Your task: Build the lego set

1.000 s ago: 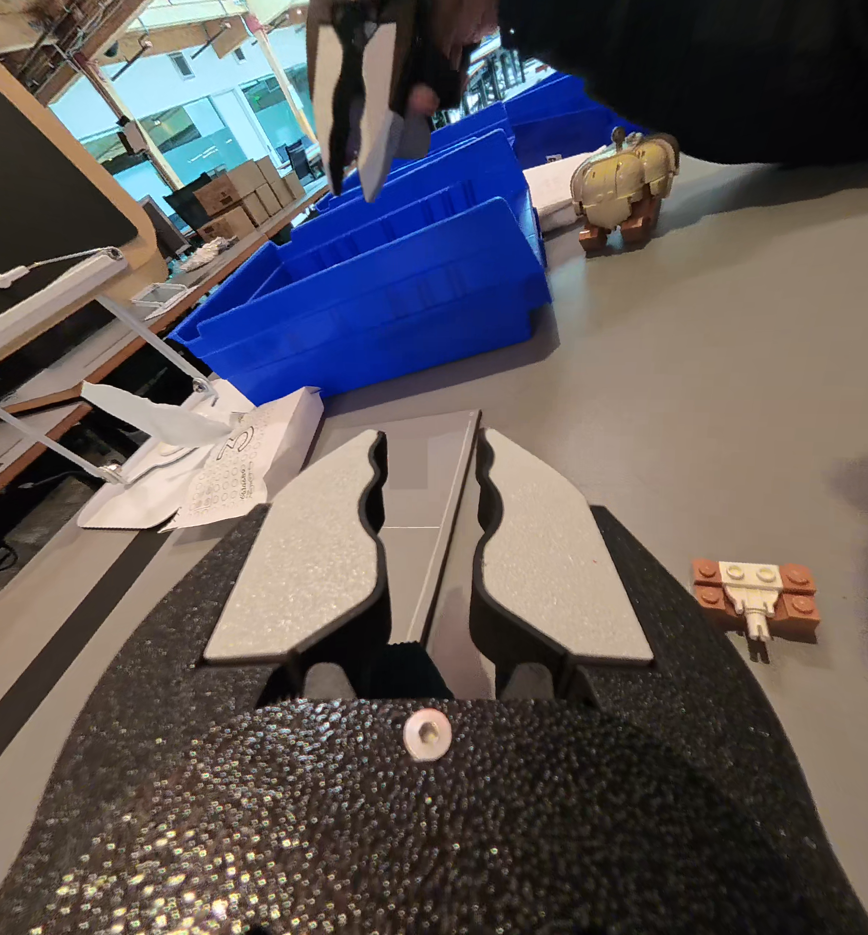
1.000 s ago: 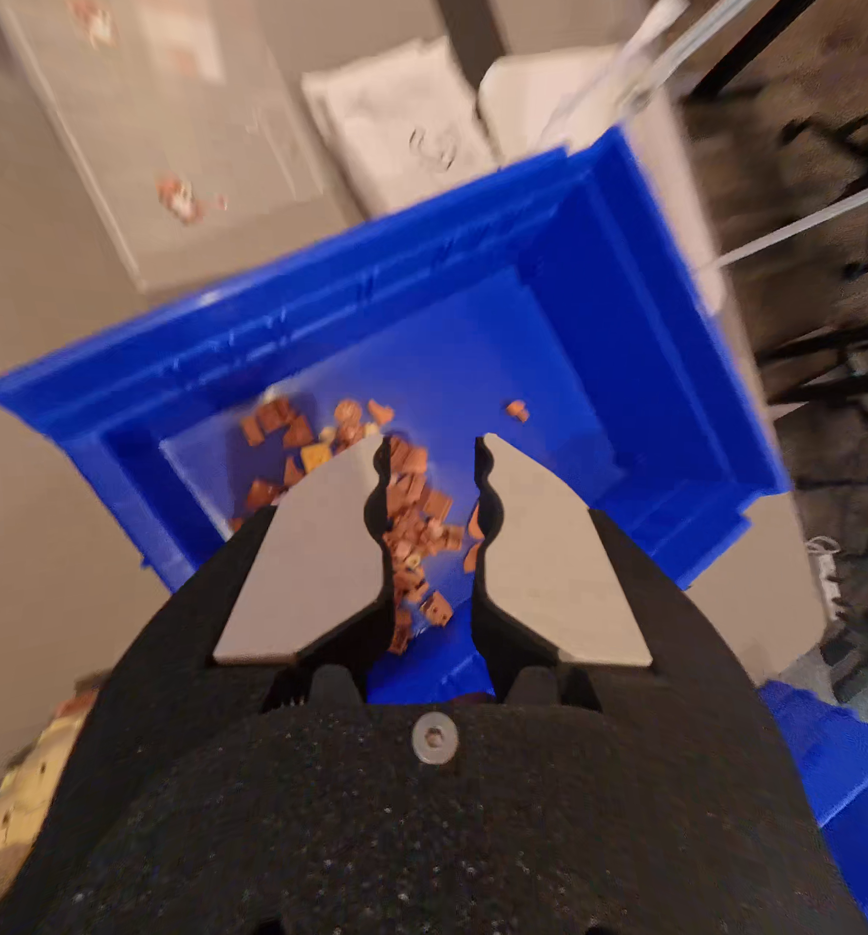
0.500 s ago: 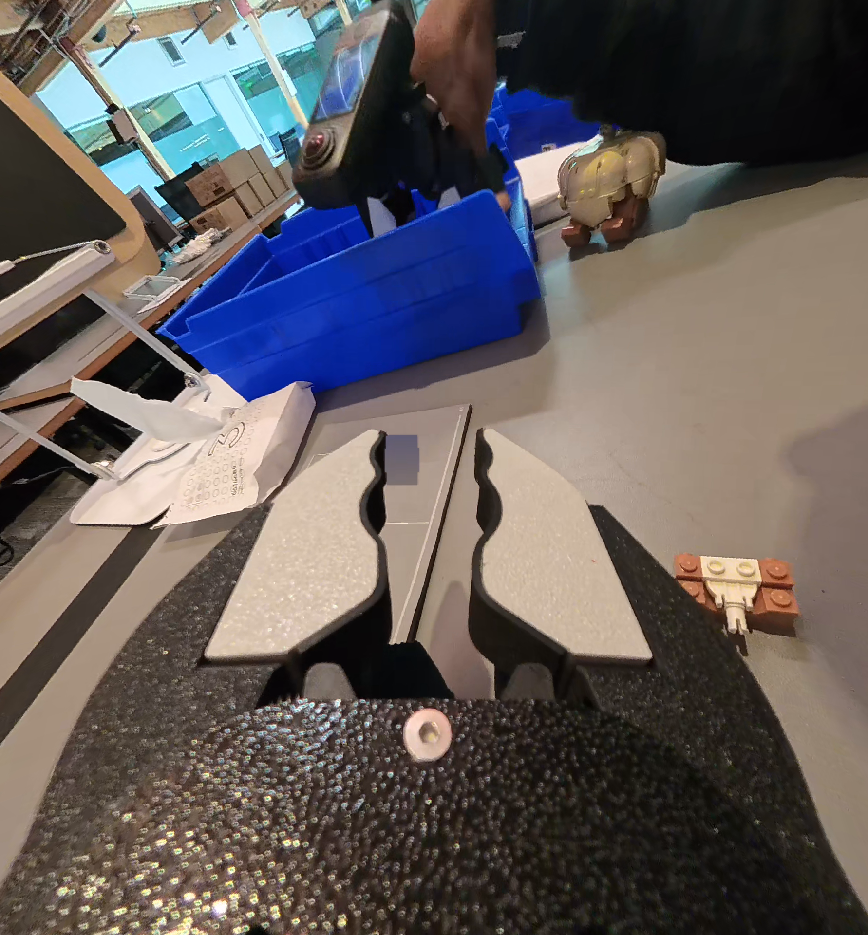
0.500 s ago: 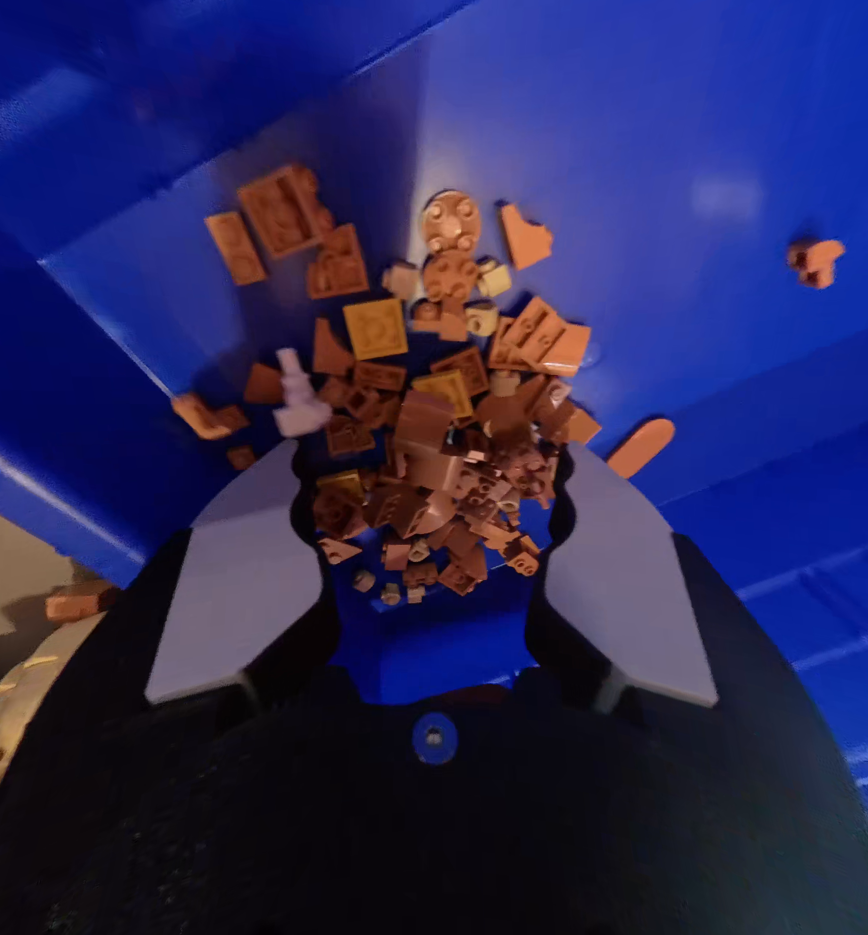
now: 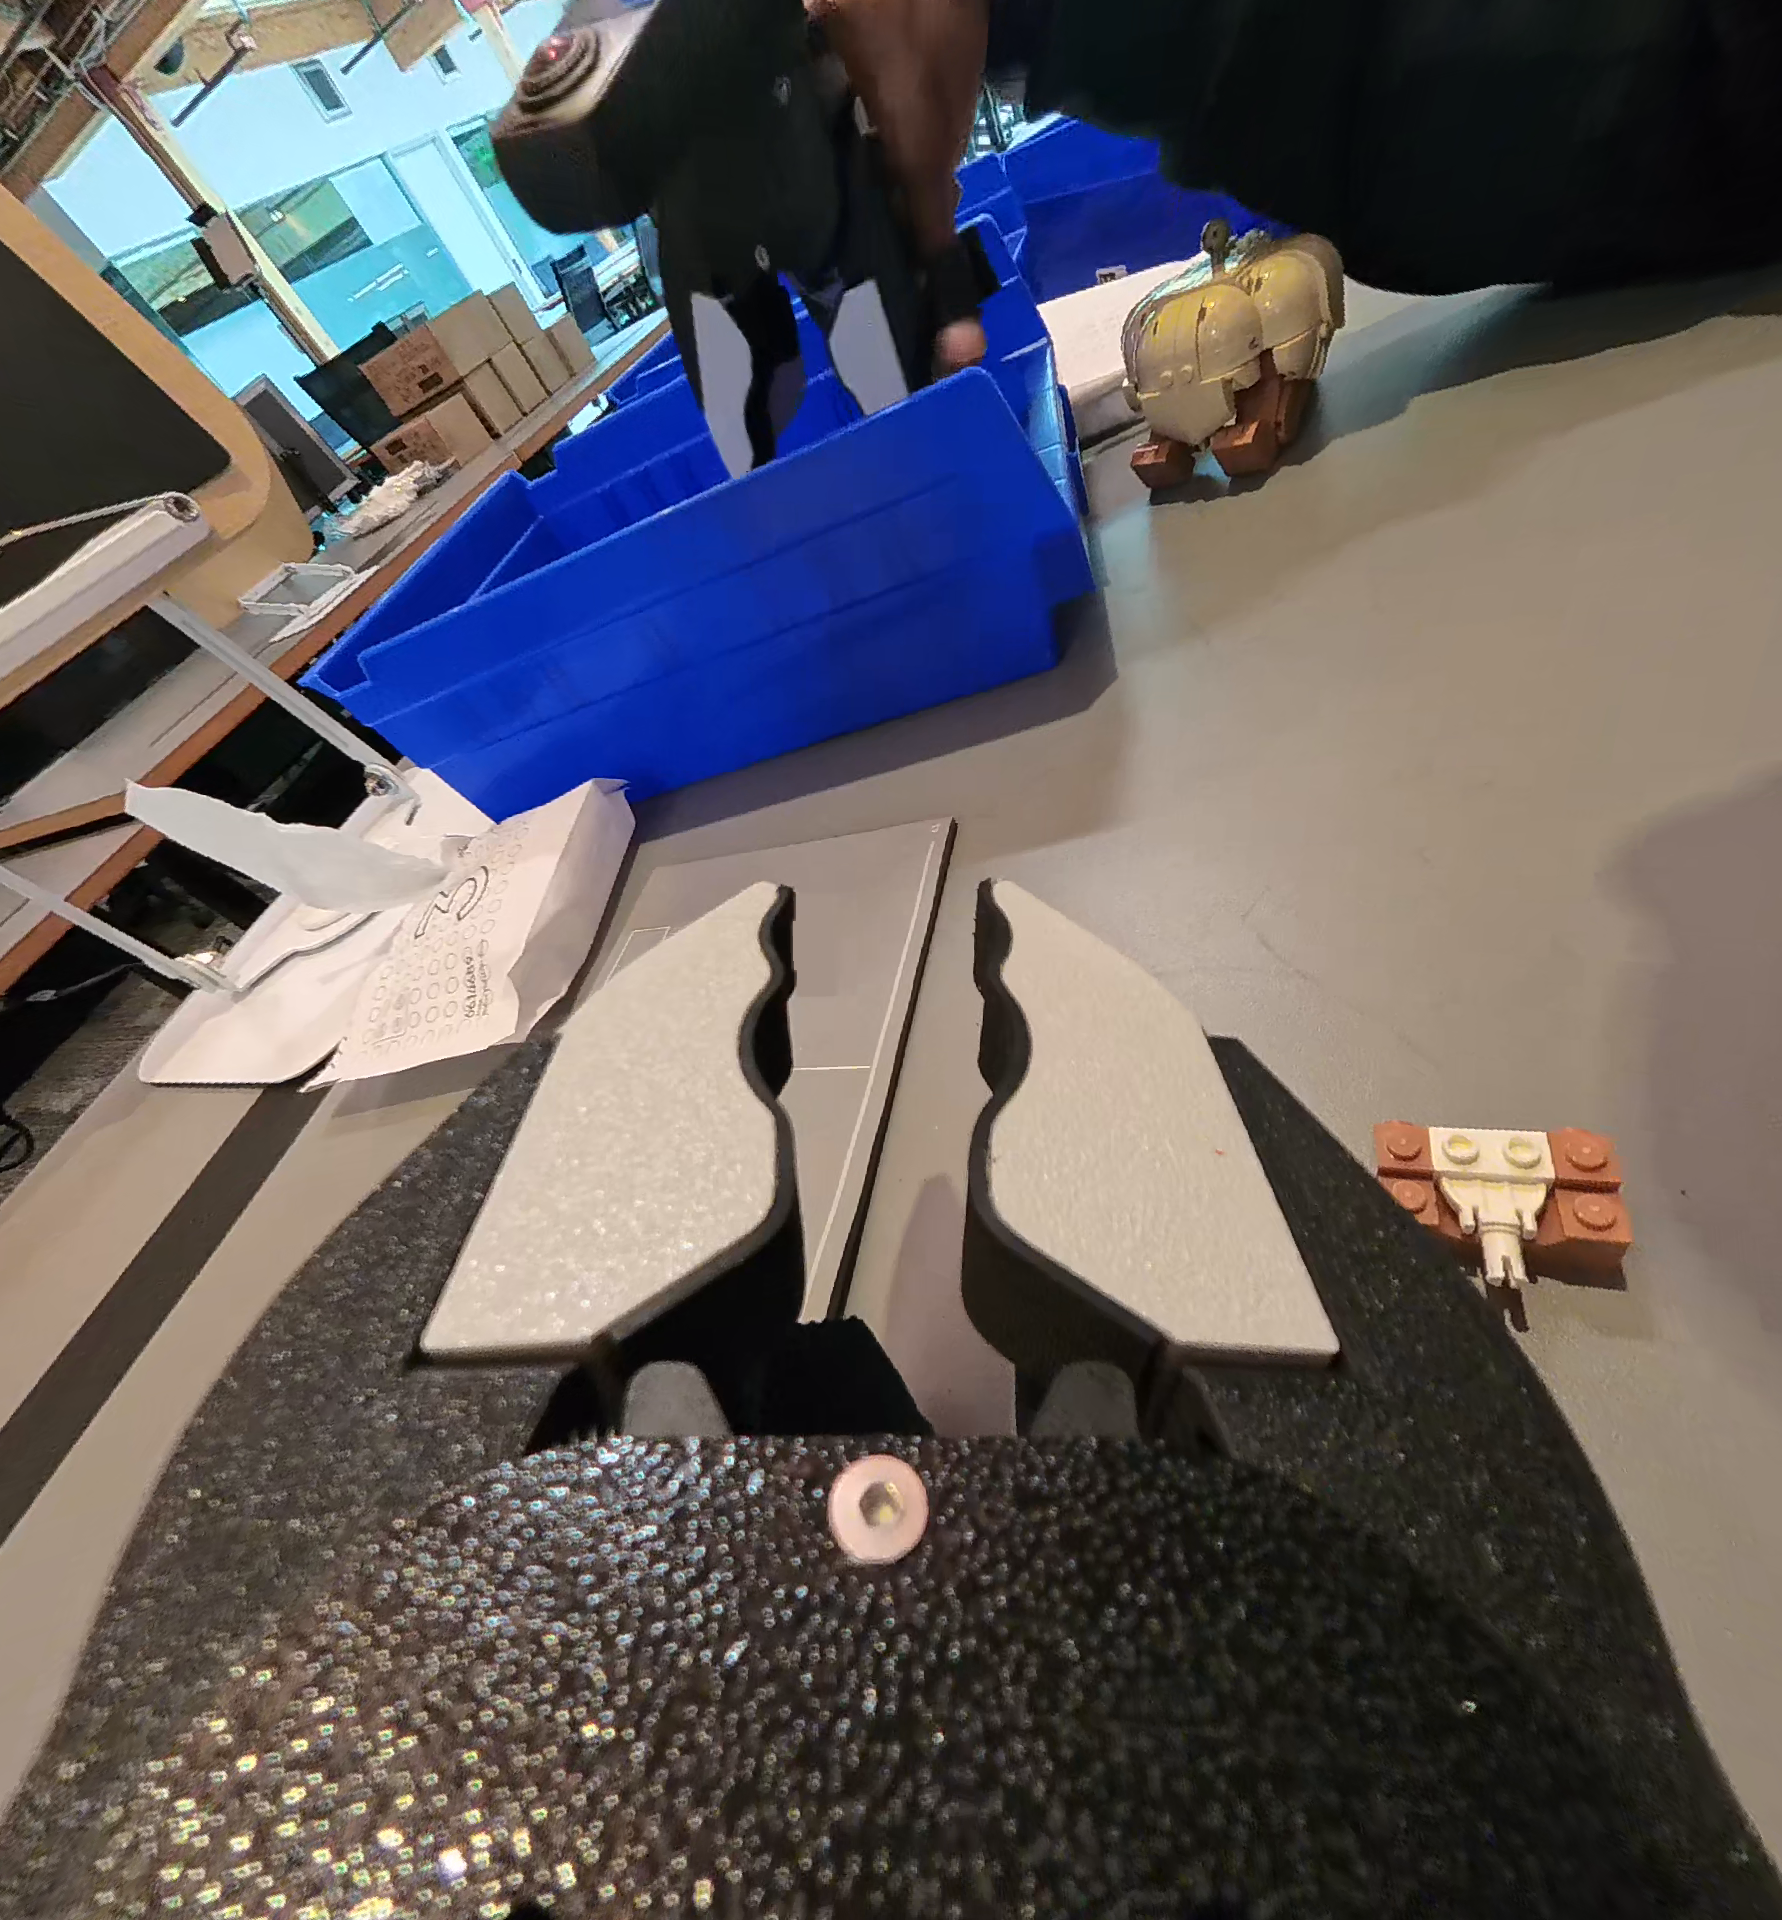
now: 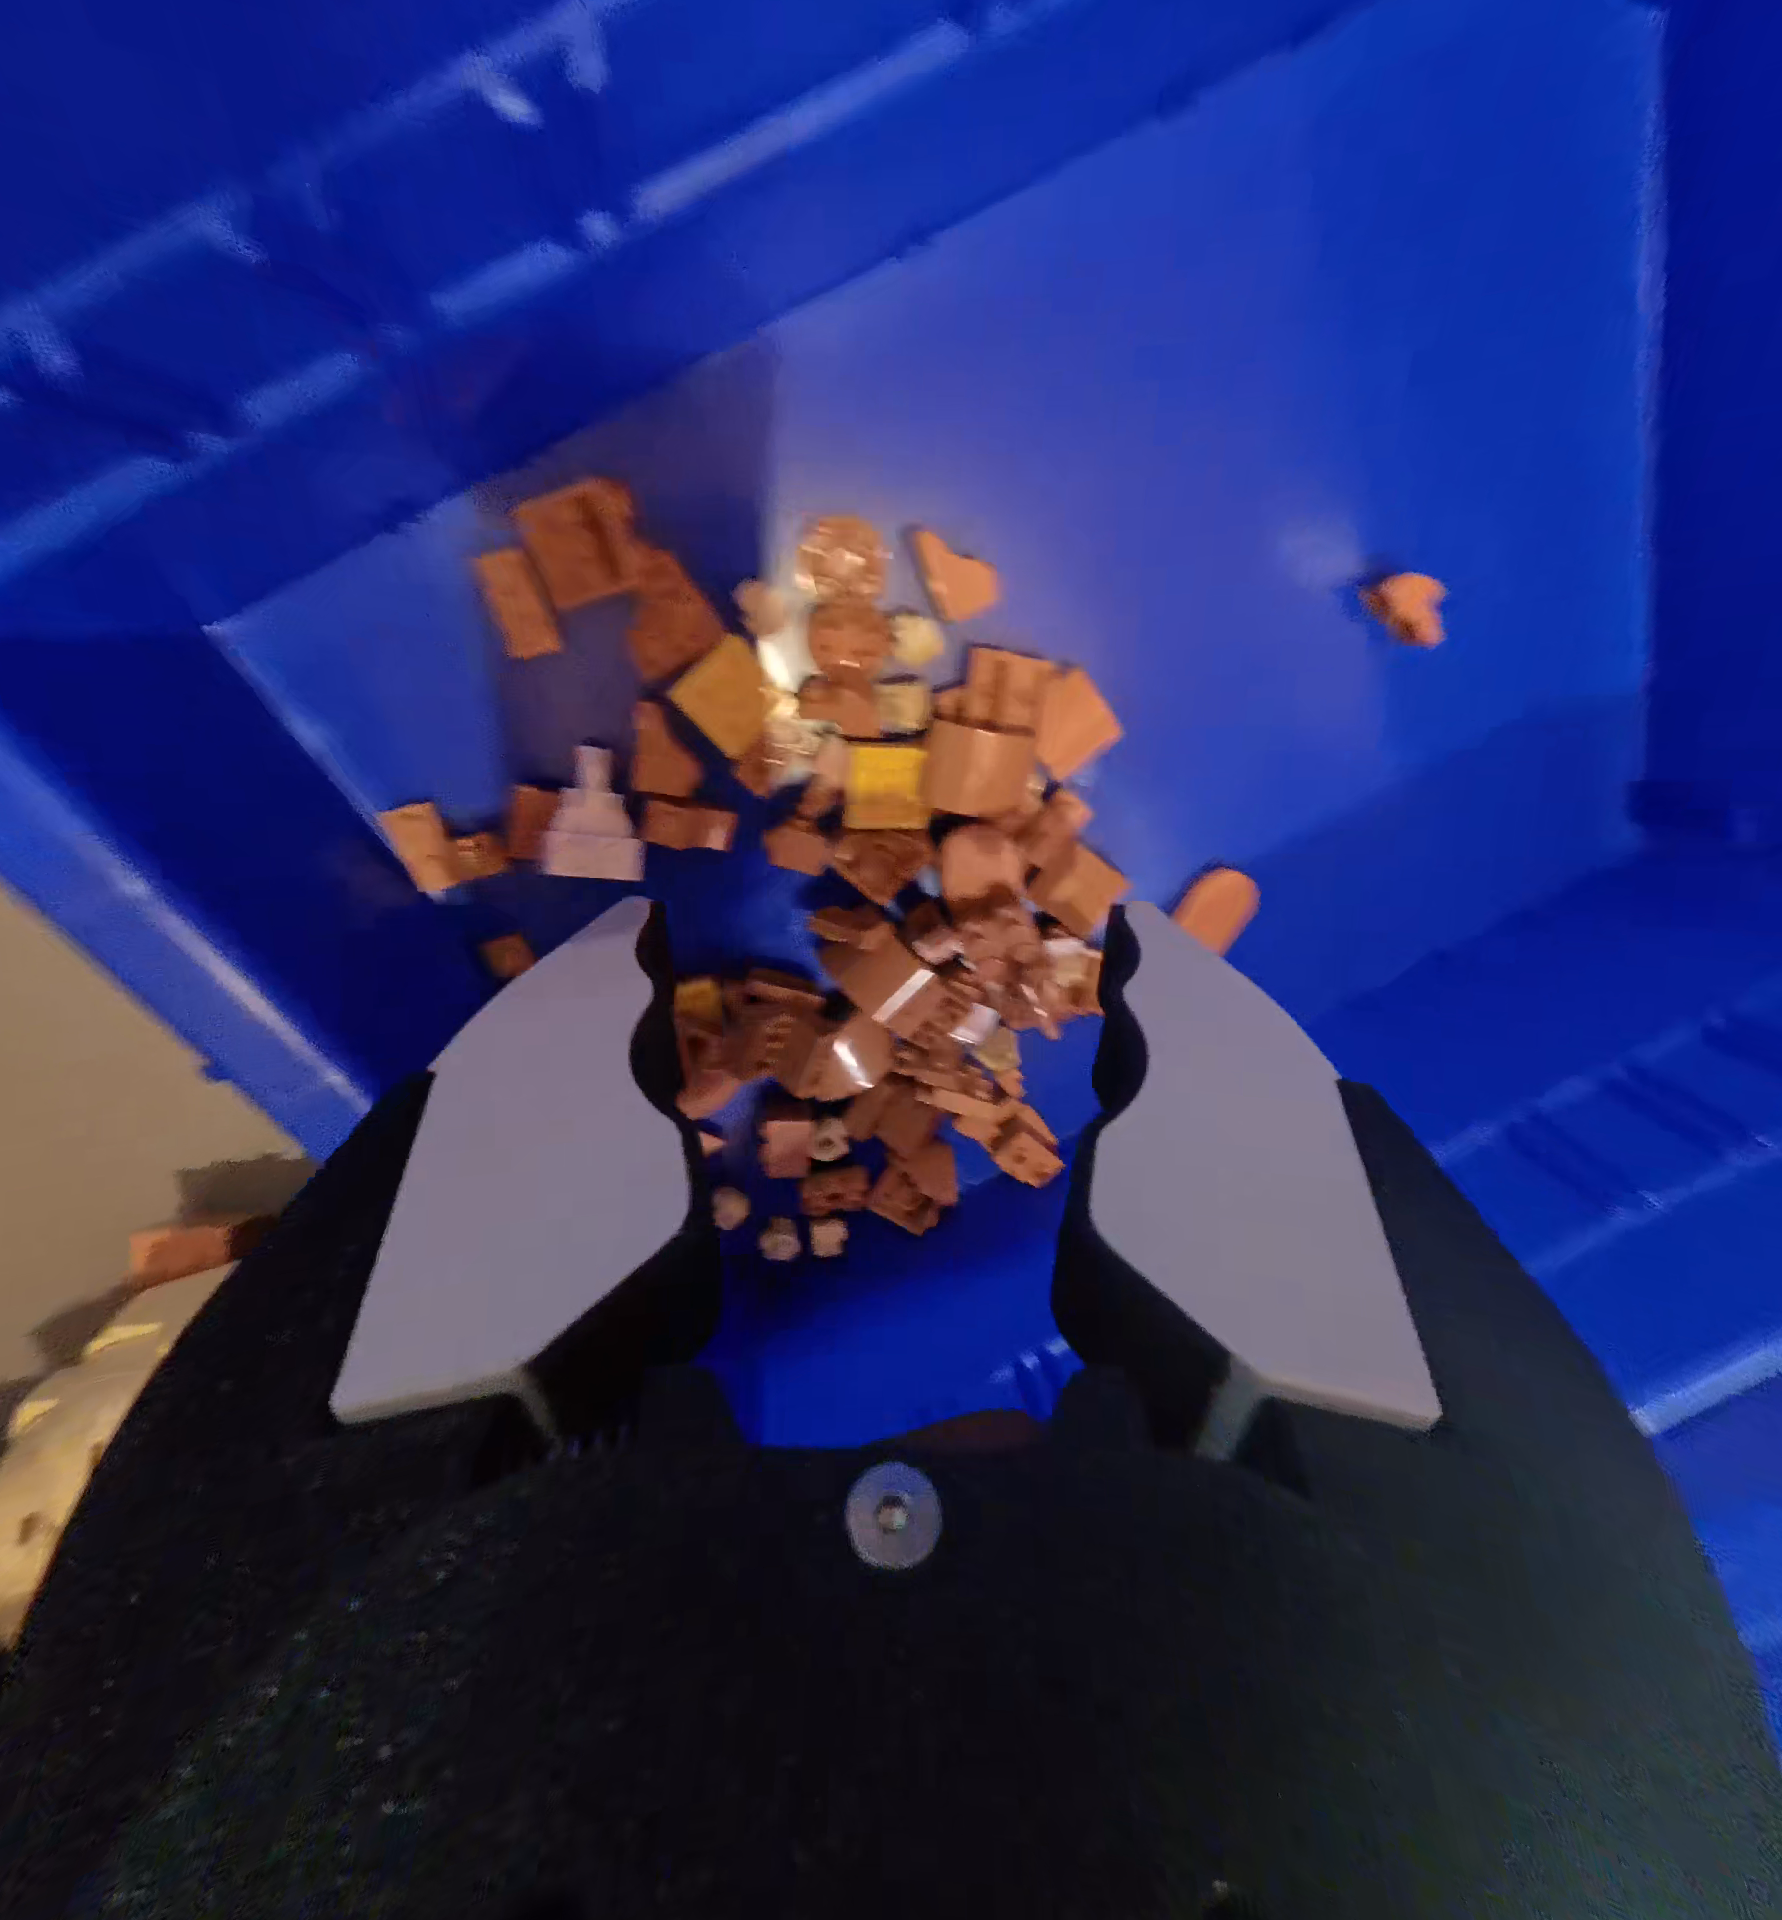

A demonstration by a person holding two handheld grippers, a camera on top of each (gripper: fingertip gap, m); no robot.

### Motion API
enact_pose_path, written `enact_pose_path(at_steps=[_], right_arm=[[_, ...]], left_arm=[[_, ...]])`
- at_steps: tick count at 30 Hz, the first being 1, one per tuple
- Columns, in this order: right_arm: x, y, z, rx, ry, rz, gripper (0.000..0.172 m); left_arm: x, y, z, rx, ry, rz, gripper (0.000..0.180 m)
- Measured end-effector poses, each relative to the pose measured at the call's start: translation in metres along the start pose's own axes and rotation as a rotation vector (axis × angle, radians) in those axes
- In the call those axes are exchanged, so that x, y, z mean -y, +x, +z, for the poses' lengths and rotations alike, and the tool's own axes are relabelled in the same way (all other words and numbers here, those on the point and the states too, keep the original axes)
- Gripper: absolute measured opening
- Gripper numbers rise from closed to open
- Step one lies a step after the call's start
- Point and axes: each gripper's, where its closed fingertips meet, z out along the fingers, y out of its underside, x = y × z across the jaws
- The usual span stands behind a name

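My left gripper (image 5: 882,894) is open and empty, low over the grey table (image 5: 1386,779), with a flat grey sheet (image 5: 814,862) under its tips. A small brown and white brick assembly (image 5: 1500,1195) lies on the table to its right. My right gripper (image 6: 885,914) is open wide inside a blue bin (image 6: 1178,364), just above a pile of brown and tan bricks (image 6: 866,883), and nothing is pressed between its pads. In the left wrist view the right gripper (image 5: 793,374) reaches down into the blue bin (image 5: 762,603), held by a hand.
A tan and brown brick model (image 5: 1230,332) stands on the table beyond the bin. White paper bags (image 5: 430,966) lie at the left near the table edge. More blue bins stand behind. A lone brown brick (image 6: 1406,608) lies apart in the bin. Some 25 cm of space lies between my two pairs of fingers.
My right gripper dropped into the blue bin toward the brick pile and its jaws spread wide, then drew in slightly. My left gripper stayed nearly still, open the same.
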Motion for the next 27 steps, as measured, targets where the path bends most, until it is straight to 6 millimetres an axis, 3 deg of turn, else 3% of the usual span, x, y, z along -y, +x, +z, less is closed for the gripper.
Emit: enact_pose_path(at_steps=[3,6,10,17,23,27], right_arm=[[0.004,-0.019,0.012,0.08,-0.014,-0.055,0.088],[0.006,-0.017,0.024,0.055,-0.056,-0.078,0.091],[0.01,0.02,0.02,-0.127,-0.033,-0.036,0.084],[0.0,0.054,-0.006,-0.268,0.037,0.055,0.071],[-0.02,0.021,0.008,-0.101,-0.085,0.014,0.073],[-0.022,0.023,0.019,-0.118,-0.138,0.008,0.074]], left_arm=[[0.0,0.001,0.0,-0.003,-0.003,0.002,0.032],[-0.001,0.001,0.001,-0.005,-0.006,0.01,0.032],[-0.002,0.003,0.001,-0.011,-0.013,0.018,0.032],[-0.002,0.003,0.002,-0.014,-0.019,0.02,0.032],[-0.003,0.004,0.003,-0.015,-0.026,0.026,0.032],[-0.003,0.004,0.003,-0.015,-0.029,0.03,0.032]])
